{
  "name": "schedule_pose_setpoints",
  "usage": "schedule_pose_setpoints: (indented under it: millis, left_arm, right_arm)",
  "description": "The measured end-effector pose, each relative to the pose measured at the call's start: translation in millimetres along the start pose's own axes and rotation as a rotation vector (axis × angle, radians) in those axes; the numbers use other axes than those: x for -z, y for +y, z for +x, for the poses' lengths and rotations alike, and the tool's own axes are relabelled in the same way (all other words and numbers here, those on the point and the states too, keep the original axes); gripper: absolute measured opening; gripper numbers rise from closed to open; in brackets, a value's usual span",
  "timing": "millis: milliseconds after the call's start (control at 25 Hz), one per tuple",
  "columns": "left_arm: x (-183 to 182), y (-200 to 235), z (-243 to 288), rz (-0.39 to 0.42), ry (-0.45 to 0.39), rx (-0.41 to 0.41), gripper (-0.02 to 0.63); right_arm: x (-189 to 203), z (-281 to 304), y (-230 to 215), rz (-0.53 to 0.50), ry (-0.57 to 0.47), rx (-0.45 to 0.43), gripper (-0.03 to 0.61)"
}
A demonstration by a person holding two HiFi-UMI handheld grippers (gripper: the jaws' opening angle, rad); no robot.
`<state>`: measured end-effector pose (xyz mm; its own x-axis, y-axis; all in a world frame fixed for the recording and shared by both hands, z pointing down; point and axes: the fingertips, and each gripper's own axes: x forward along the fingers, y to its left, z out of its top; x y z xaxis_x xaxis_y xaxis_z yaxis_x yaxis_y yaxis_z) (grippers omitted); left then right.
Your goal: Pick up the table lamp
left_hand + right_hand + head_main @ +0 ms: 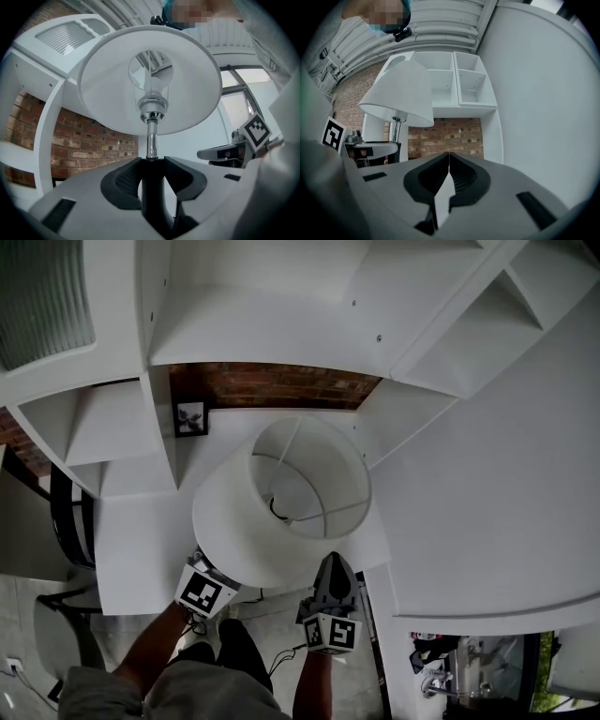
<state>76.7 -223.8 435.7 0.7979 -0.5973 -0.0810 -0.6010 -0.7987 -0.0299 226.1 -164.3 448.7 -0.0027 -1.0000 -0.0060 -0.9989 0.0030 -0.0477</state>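
Note:
The table lamp has a white cone shade [281, 512], seen from above in the head view, and a chrome stem [151, 140] that turns black lower down. My left gripper [152, 161] is shut on that black stem just under the chrome part, and the lamp stands upright in it. The shade hides its jaws in the head view, where only its marker cube [204, 592] shows. My right gripper [449, 157] is shut on nothing, to the right of the lamp [398, 93] and apart from it. The lamp's base is hidden.
White open shelving [454, 84] stands ahead against a red brick wall [445, 133]. A small framed picture [190, 418] sits on a shelf. A large white panel [487, 502] fills the right side. A dark chair [70, 512] is at the left, with a cable on the floor below.

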Motion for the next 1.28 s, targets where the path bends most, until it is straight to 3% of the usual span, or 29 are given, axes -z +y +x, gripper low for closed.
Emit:
schedule_pose_setpoints:
  millis: [560, 1280]
  left_arm:
    - [-61, -10, -37, -0.042, -0.035, -0.052, 0.149]
    - [-78, -13, -80, 0.001, -0.023, -0.096, 0.149]
  right_arm:
    - [-49, -26, 10, -0.015, -0.018, -0.025, 0.023]
    - [-60, -45, 32, -0.016, -0.029, -0.050, 0.023]
